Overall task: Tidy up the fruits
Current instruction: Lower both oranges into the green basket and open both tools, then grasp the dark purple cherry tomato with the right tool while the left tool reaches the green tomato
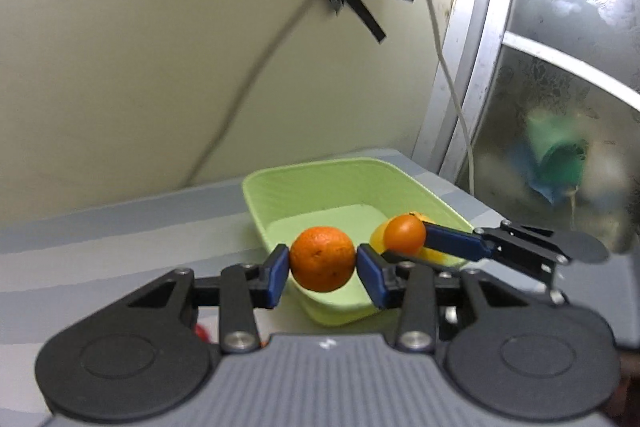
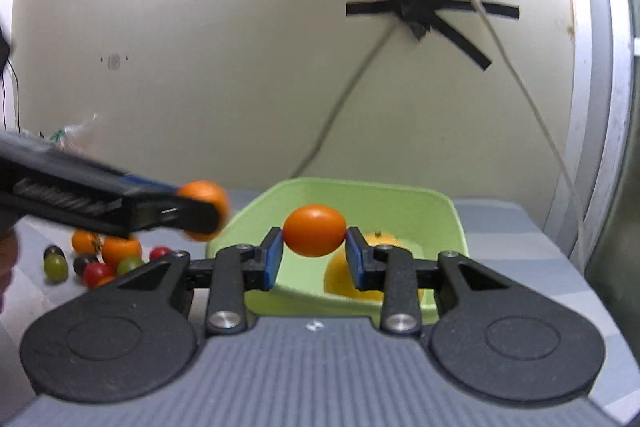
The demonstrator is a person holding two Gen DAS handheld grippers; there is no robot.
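Your left hand-held gripper (image 1: 322, 269) clamps a dimpled mandarin (image 1: 322, 258); your right hand-held gripper (image 2: 314, 254) clamps a smooth orange tomato (image 2: 314, 231). Your right hand-held gripper partly hides a yellow fruit (image 2: 340, 277) in the green tub (image 2: 360, 197).

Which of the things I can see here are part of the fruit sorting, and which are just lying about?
Part of the job:
left gripper holding a mandarin
right gripper holding a small orange tomato
green tub, with a yellow fruit inside
loose fruit pile on the table

Just there:
black tape cross on the wall
white cable
window frame
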